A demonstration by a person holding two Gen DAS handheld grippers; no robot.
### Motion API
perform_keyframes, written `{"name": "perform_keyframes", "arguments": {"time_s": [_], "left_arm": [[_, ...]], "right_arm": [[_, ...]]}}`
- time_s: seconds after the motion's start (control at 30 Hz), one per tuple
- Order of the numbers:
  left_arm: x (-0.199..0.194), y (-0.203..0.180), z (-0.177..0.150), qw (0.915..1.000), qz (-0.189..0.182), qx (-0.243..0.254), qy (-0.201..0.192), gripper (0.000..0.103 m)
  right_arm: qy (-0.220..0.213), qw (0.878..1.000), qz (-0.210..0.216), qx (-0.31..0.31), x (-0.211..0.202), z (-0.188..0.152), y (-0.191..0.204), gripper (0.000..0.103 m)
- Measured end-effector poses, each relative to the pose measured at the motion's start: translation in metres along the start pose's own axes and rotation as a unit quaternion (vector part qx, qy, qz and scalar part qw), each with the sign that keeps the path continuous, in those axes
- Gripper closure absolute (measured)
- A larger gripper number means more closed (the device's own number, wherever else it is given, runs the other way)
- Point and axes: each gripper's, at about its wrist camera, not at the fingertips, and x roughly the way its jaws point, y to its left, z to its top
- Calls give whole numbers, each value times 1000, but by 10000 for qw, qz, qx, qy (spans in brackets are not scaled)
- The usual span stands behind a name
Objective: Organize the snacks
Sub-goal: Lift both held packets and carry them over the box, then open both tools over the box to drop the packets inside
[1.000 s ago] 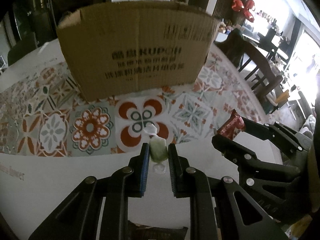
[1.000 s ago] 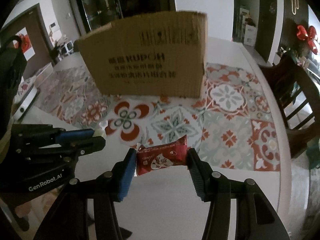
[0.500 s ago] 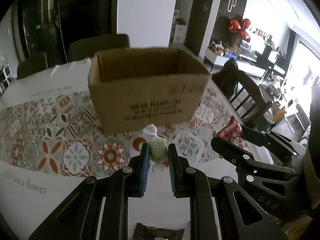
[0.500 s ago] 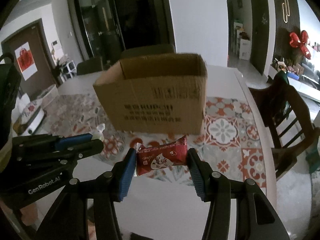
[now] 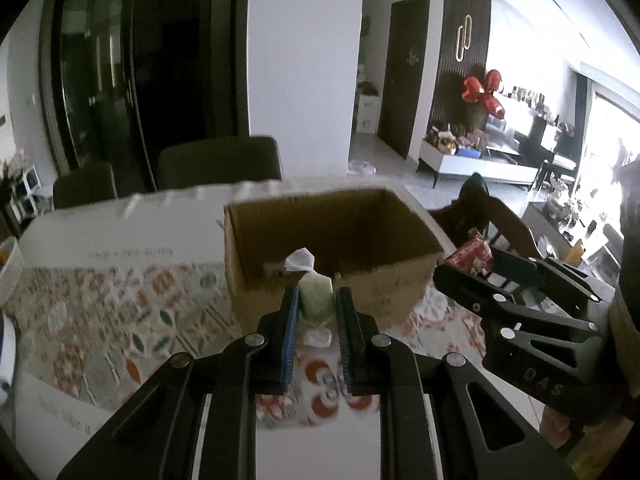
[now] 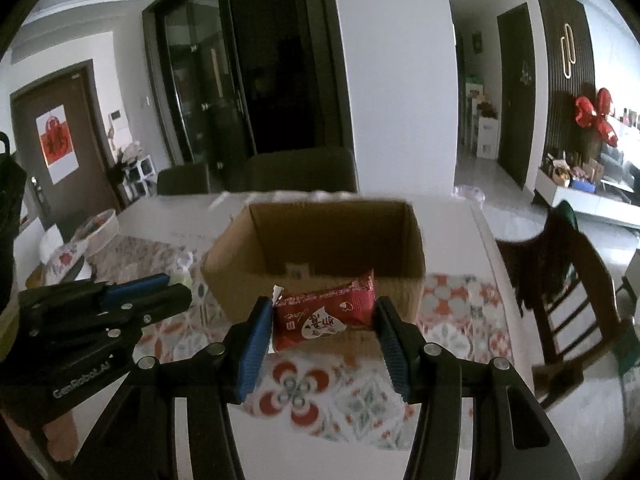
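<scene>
My left gripper (image 5: 316, 304) is shut on a pale green wrapped candy (image 5: 316, 294) with white twisted ends. My right gripper (image 6: 322, 314) is shut on a red snack packet (image 6: 325, 314). Both are held in the air just in front of and above the near rim of an open cardboard box (image 5: 332, 240), which also shows in the right wrist view (image 6: 316, 248). The box interior looks mostly bare, with a small label on its floor. The right gripper with the red packet (image 5: 472, 250) shows at the right of the left view; the left gripper (image 6: 160, 286) shows at the left of the right view.
The box stands on a white table with a patterned tile mat (image 6: 304, 392). A bowl and dishes (image 6: 94, 230) sit at the table's far left. Dark chairs (image 5: 218, 164) stand behind the table and a wooden chair (image 6: 568, 276) at the right.
Both grippers have risen with their snacks. The box, seen from the side a second ago, is now seen from above with its inside showing.
</scene>
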Motion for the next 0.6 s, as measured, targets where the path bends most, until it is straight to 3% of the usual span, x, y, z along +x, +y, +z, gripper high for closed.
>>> {"name": "perform_keyframes", "arguments": {"time_s": [0.3, 0.6], "left_arm": [[23, 15, 37, 9997, -14, 170, -175, 84], [73, 27, 52, 9995, -56, 257, 149, 84]], "right_arm": [[-131, 9999, -64, 27, 29, 37, -3, 50], [133, 9995, -295, 48, 75, 57, -10, 50]]}}
